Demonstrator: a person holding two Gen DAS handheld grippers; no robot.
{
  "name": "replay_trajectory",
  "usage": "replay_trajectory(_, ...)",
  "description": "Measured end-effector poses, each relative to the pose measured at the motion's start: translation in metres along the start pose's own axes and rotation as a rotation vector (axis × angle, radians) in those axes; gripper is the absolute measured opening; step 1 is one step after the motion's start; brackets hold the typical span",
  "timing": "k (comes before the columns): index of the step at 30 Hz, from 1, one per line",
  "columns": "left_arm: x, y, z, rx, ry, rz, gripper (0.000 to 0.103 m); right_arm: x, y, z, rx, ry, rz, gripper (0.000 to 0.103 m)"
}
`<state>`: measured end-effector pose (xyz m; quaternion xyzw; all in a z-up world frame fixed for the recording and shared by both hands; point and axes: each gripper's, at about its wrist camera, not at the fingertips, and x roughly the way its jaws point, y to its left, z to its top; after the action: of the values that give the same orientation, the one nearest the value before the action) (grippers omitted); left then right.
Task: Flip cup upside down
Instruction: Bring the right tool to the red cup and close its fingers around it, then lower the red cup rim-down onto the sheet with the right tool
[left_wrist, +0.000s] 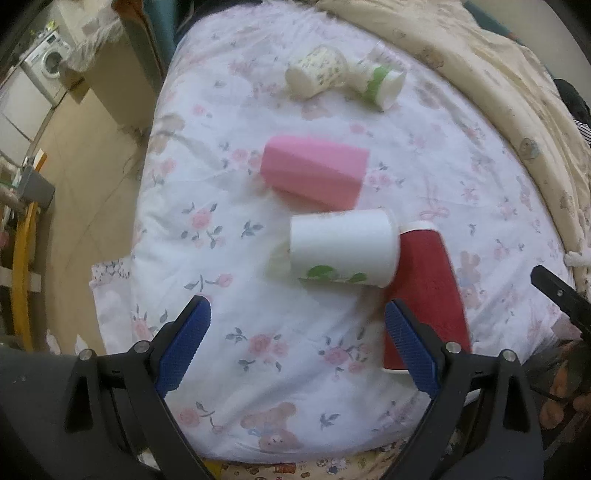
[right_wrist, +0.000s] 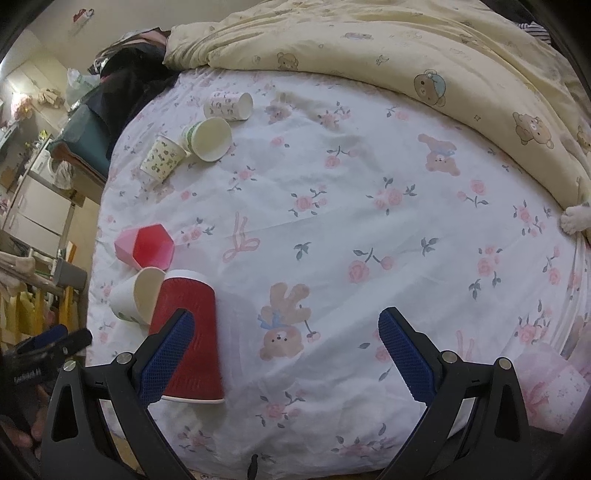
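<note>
From your left wrist camera, the right blue-padded fingers (left_wrist: 412, 347) cover the lower left edge of the upside-down red ribbed paper cup (left_wrist: 428, 295), and the white paper cup with green leaf print (left_wrist: 343, 247) lying at its 10 o'clock hides its upper left side. At 12 o'clock, the small patterned paper cup (left_wrist: 317, 70) is too blurred to read its print. Your right wrist camera's left blue-padded fingers (right_wrist: 168, 354) mask the red cup's lower left.

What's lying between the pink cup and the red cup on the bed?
The white cup with green marks lies on its side between the pink cup and red cup, touching the red one; clearest in the left wrist view.
</note>
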<state>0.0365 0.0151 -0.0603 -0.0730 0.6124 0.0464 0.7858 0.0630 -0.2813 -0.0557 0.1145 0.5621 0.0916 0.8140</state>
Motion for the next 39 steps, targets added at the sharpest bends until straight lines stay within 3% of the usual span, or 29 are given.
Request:
replay_trajectory(7,0.006,0.006,0.001,-0.066,0.011,-0.049,0.094,0.021,0.006,0.006,0.002,0.092,0.058,0.102)
replay_trajectory(14,0.002,0.006,0.003,-0.045,-0.015,-0.018,0.094,0.052,0.034,0.025,-0.029,0.186,0.158,0.1)
replay_trajectory(18,0.002,0.013,0.008,-0.079,-0.02,-0.014,0.094,0.074,0.05,0.032,-0.049,0.251,0.2,0.089)
replay_trajectory(24,0.007,0.013,0.011,-0.082,0.003,-0.027,0.094,0.115,0.06,0.033,0.0,0.415,0.282,0.071)
replay_trajectory(30,0.006,0.009,0.012,-0.08,0.012,-0.053,0.094,0.136,0.062,0.031,0.067,0.502,0.374,0.071)
replay_trajectory(39,0.012,0.004,0.011,-0.064,0.03,-0.043,0.094,0.145,0.071,0.023,0.073,0.543,0.394,0.069)
